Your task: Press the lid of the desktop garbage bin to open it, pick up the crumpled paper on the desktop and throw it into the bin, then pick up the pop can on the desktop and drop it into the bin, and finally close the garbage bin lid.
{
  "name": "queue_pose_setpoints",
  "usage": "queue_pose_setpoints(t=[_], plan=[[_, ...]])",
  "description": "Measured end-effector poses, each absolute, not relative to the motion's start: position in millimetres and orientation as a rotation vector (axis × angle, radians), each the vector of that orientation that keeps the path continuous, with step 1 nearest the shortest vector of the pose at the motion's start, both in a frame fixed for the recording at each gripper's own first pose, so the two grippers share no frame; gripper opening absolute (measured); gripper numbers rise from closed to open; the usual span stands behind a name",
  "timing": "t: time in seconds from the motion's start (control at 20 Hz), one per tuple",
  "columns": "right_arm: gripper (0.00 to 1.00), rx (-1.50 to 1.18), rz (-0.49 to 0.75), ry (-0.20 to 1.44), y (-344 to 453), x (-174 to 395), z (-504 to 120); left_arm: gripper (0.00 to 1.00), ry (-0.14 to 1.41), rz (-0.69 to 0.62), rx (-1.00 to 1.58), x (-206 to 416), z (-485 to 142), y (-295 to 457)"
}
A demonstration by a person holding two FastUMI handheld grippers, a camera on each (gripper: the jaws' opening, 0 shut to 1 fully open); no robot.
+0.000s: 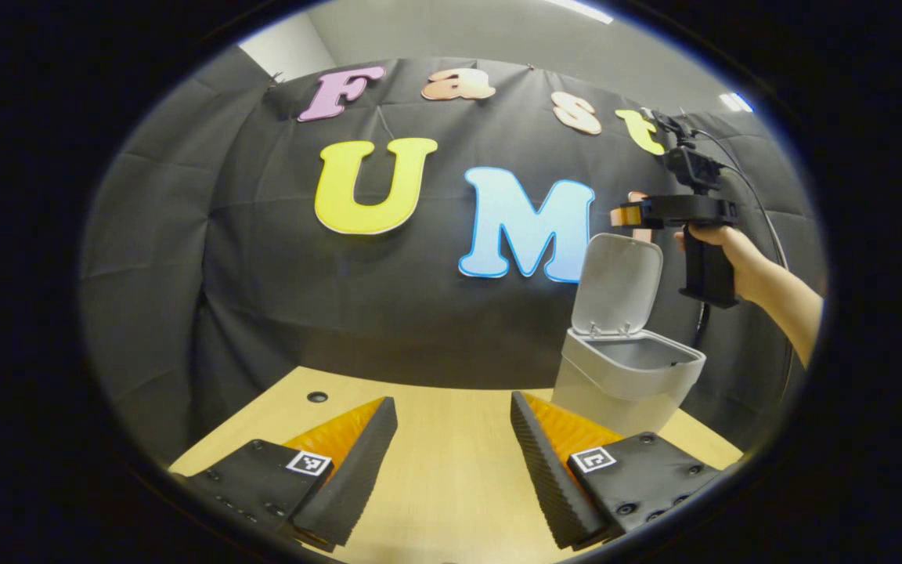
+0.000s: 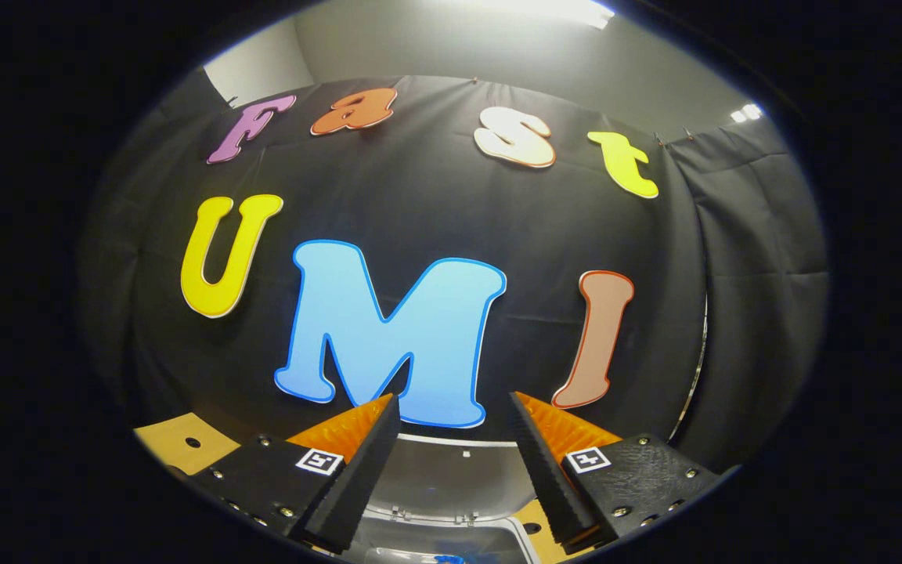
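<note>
Standing upright, the bin [image 1: 623, 380] holds its lid [image 1: 618, 283] raised vertically.

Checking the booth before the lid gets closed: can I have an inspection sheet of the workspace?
Surface: light wooden tabletop, bare in front, one small round hole.
Job's things: pale grey plastic desktop bin at back right, lid upright, open.
Clutter: nothing seen.
Grippers: left tongs open, low over tabletop; right tongs open, held by a hand above the bin.
Cables: black cable arcs from right gripper.
Surroundings: black cloth wall.
</note>
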State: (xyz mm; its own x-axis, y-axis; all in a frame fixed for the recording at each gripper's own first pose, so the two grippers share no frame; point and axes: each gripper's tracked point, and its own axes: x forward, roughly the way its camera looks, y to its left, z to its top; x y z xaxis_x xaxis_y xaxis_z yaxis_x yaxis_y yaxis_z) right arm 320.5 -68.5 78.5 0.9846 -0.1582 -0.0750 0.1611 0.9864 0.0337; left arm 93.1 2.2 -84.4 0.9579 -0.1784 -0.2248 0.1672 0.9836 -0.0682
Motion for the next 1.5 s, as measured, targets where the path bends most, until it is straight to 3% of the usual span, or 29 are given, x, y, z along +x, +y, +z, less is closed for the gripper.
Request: queue_pose_setpoints(t=[0.65,1.5], plan=[[0.91,0.251,-0.115,0.136,-74.6,328.7,53.4,0.96,0.201,-0.112,-0.087,77.9,-87.0,18.7],[0.91,0.243,-0.047,0.179,-56.2,244.5,22.5,0.96,0.149,-0.139,-0.056,27.3,-74.1,-20.8]])
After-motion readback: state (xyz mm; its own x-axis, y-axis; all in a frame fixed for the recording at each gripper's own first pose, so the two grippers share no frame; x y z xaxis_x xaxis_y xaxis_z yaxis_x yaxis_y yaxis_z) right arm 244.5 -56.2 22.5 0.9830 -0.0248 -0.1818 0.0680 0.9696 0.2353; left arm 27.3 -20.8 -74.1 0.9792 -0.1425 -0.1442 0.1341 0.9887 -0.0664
